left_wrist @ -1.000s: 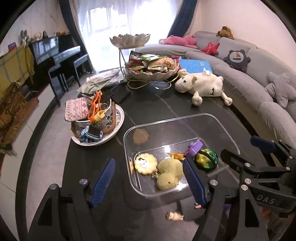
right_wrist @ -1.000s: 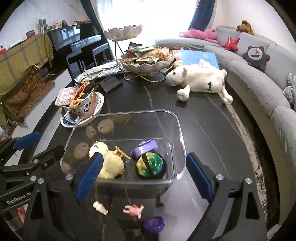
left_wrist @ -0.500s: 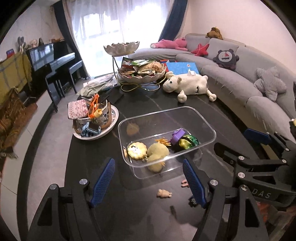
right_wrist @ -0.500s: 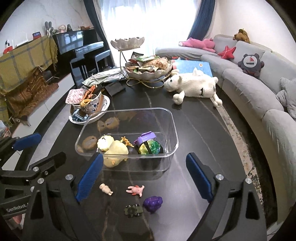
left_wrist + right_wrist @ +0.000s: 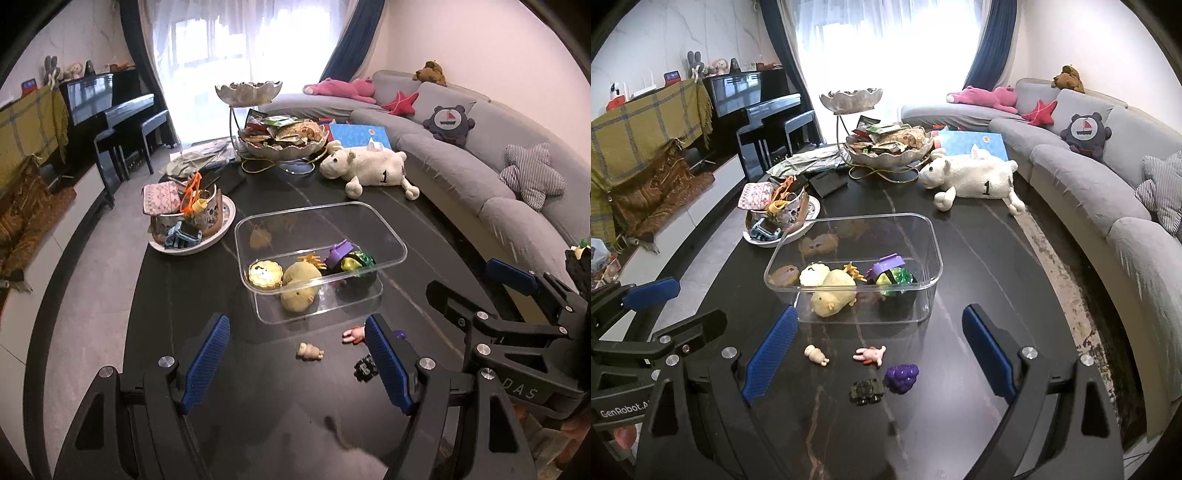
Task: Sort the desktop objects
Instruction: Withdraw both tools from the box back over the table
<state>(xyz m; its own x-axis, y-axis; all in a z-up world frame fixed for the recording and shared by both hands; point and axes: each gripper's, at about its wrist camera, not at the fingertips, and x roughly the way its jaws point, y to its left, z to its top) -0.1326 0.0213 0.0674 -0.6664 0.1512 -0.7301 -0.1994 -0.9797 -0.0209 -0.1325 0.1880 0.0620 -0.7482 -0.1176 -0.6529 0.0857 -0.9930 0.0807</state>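
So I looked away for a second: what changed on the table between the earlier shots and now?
Both grippers pulled back from the clear bin, so four small toys in front of it came fully into view: beige figure, pink figure, purple grapes, dark toy car. Left gripper and right gripper stayed open and empty; nothing moved.
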